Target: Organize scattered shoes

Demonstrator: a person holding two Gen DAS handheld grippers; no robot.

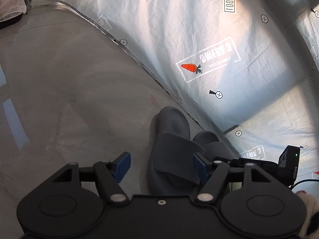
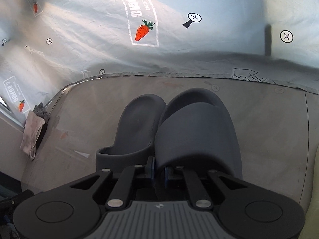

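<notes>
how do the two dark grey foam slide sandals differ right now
The right gripper is shut on the right dark grey foam slide sandal; the left dark grey foam slide sandal sits ungripped, the left gripper open around it. The right one's strap faces the camera; the left shows footbed. Same colour, side by side.

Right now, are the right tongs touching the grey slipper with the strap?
Touching. The right wrist view shows the right tongs clamped on the slipper's near edge.
</notes>
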